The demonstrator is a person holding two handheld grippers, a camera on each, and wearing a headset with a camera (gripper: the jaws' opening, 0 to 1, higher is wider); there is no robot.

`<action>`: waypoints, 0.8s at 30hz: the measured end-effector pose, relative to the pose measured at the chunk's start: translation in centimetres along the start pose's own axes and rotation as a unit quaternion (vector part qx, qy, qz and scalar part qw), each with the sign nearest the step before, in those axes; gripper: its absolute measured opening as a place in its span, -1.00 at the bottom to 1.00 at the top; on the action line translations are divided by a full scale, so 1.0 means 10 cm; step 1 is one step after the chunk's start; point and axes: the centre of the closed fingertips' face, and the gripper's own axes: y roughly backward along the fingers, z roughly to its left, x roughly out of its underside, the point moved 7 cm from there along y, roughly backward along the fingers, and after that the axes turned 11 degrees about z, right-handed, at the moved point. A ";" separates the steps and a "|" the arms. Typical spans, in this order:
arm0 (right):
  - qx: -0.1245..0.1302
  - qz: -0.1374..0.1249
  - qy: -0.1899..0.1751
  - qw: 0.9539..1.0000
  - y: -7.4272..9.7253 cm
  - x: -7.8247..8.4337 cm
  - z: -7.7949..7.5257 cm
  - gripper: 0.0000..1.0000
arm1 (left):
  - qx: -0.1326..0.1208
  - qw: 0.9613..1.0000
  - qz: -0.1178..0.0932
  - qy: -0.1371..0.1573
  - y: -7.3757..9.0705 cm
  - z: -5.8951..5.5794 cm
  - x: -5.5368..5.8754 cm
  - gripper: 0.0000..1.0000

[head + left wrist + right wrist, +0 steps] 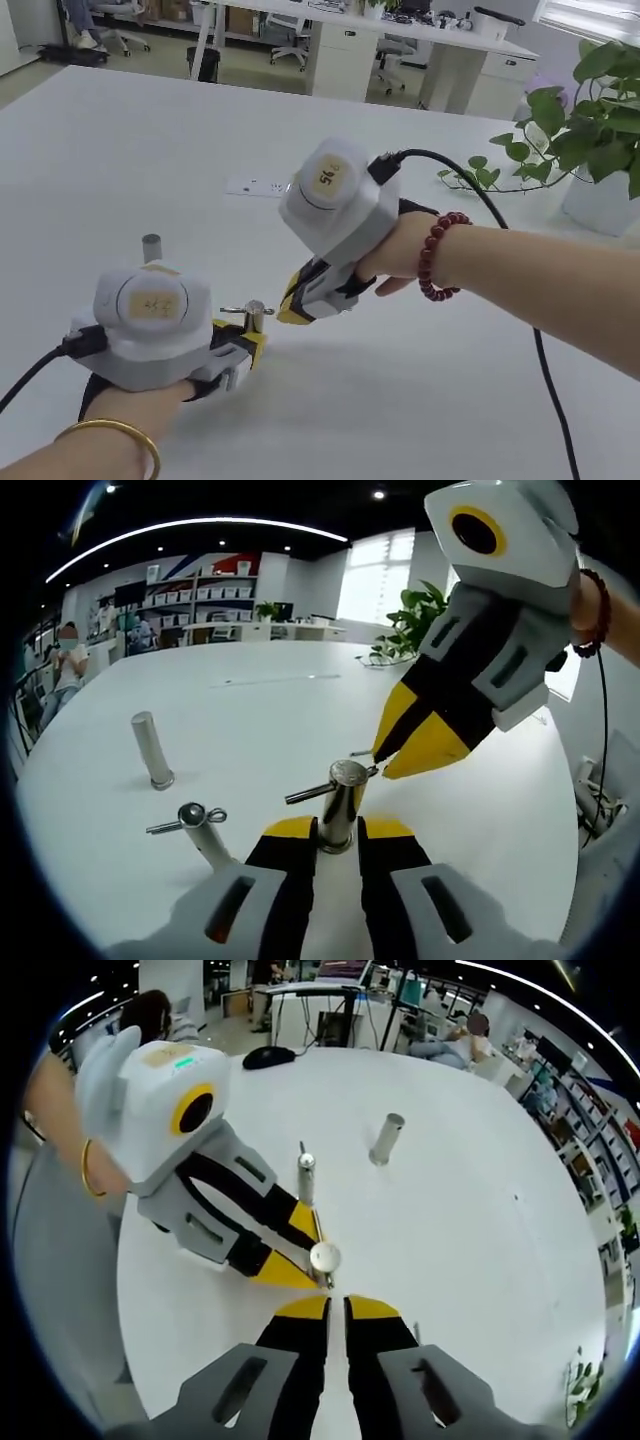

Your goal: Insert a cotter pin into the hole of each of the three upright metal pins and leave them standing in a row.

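My left gripper (338,830) is shut on an upright metal pin (341,802) low on its shaft. A cotter pin (308,793) lies crosswise through that pin's head. My right gripper (381,764) comes in from the right, its yellow tips shut on the cotter pin's near end. In the head view the left gripper (245,340) and right gripper (286,311) meet at this pin (255,312). A second metal pin (203,832) stands to the left with a cotter pin through it. The third pin (150,750) stands bare further back. From the right gripper (336,1305) I see the held pin's top (324,1257).
A white power strip (258,187) lies mid-table. A potted plant (590,130) stands at the right edge of the table, and my right gripper's black cable (545,370) trails across the table. Office desks and chairs stand beyond the table's far edge.
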 end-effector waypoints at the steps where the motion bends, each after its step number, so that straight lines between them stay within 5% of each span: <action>1: 0.001 -0.002 -0.005 1.000 0.01 0.00 -0.01 -0.83 | 0.001 1.000 0.003 -0.001 0.01 0.00 0.01 -0.70; 11: -0.009 -0.077 -0.089 0.993 0.11 -0.12 -0.12 -0.66 | 0.011 1.000 0.004 -0.022 0.18 -0.08 0.03 -0.57; 20: -0.026 -0.171 -0.141 0.975 0.07 -0.42 -0.16 -0.47 | 0.014 1.000 -0.006 -0.011 0.40 -0.10 0.06 -0.39; 24: -0.032 -0.191 -0.155 0.969 0.02 -0.55 -0.19 -0.42 | 0.010 1.000 -0.013 -0.003 0.48 -0.05 0.07 -0.31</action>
